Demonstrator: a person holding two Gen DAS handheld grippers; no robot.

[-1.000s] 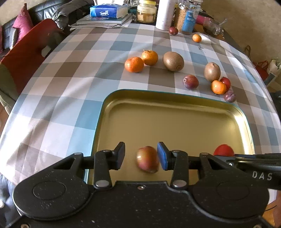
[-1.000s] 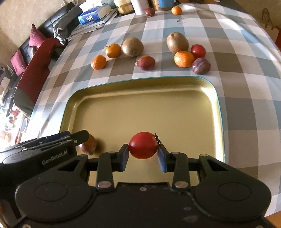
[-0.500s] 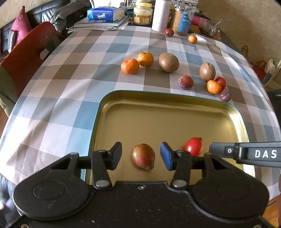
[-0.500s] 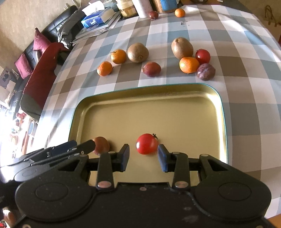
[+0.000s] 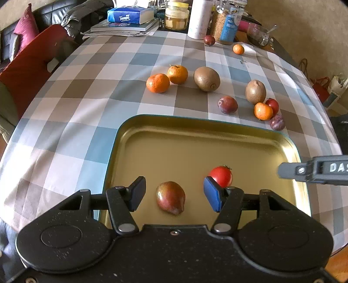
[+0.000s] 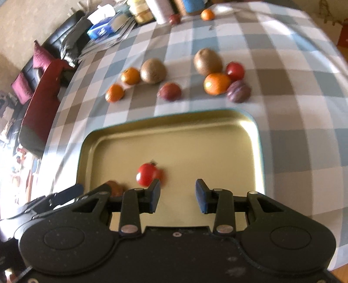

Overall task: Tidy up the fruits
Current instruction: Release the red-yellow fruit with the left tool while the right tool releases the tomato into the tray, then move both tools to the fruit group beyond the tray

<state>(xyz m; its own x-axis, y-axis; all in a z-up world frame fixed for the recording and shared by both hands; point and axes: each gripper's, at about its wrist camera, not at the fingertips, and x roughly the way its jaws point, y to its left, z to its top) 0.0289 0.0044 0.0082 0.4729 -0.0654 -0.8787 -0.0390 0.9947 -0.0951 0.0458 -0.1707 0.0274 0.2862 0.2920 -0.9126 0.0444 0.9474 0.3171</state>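
A gold tray (image 5: 217, 130) lies on the checked table. In it lie a red-brown plum (image 5: 170, 197) and a red tomato (image 5: 220, 176). My left gripper (image 5: 174, 194) is open, its fingers apart on either side of the plum without touching it. My right gripper (image 6: 177, 197) is open and empty above the tray (image 6: 260, 152), with the tomato (image 6: 146, 174) just left of its left finger. Beyond the tray lie two mandarins (image 5: 157, 82), two kiwis (image 5: 206, 78), a plum (image 5: 227, 105), and a cluster of mandarin, tomato and plum (image 5: 263, 111).
At the table's far end stand a tissue box (image 5: 129, 15) on books, jars (image 5: 176, 18), a white roll (image 5: 201, 18), a small plum (image 5: 209, 40) and a small mandarin (image 5: 238, 49). A red chair (image 5: 28, 65) stands at the left. The right gripper's finger (image 5: 313, 169) reaches in from the right.
Both grippers have opened and let go of their fruit in the tray. The right gripper has swung right, away from the tomato. Both have drawn back a little.
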